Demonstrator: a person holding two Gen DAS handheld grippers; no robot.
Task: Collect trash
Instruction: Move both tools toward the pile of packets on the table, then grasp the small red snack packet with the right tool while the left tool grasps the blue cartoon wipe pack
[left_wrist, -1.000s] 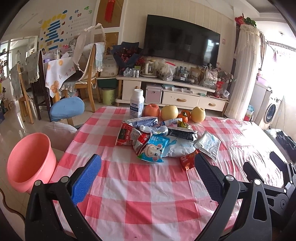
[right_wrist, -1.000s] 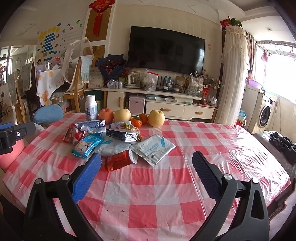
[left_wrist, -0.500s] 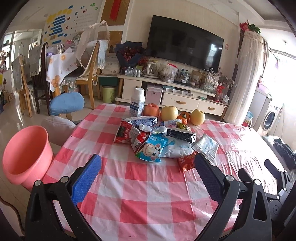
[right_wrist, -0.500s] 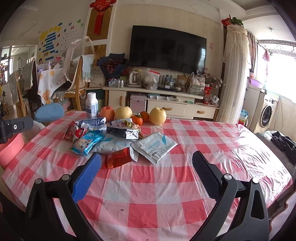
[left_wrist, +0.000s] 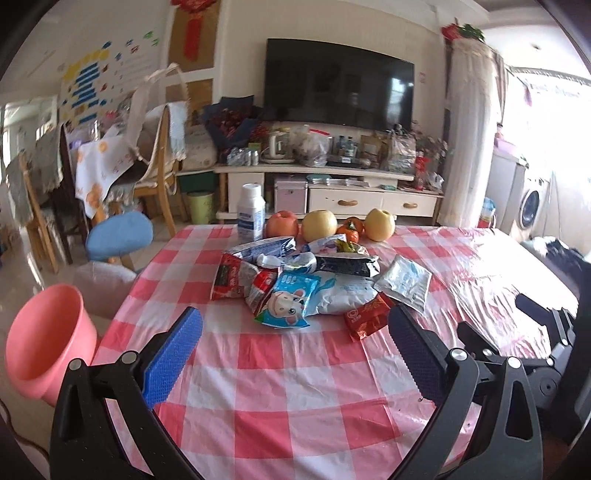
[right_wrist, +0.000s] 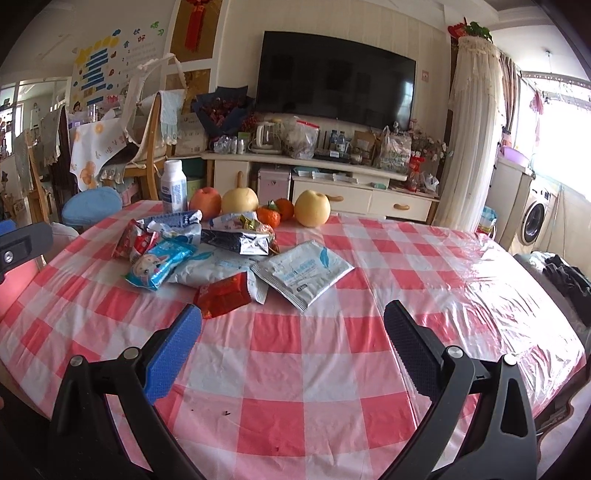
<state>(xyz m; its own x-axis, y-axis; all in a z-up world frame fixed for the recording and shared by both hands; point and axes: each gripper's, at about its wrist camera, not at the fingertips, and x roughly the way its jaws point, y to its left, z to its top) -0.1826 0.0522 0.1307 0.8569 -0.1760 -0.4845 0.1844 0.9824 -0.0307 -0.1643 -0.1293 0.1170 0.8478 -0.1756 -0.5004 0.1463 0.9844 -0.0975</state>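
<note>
We hold our left claw (left_wrist: 293, 350) and right claw (right_wrist: 291, 345) wide, both empty. The crinkly red snack wrapper (right_wrist: 223, 295) points toward two o'clock.

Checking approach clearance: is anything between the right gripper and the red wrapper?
Nothing visible. The right gripper is open, and only bare tablecloth lies between it and the red wrapper at the pile's near edge.
</note>
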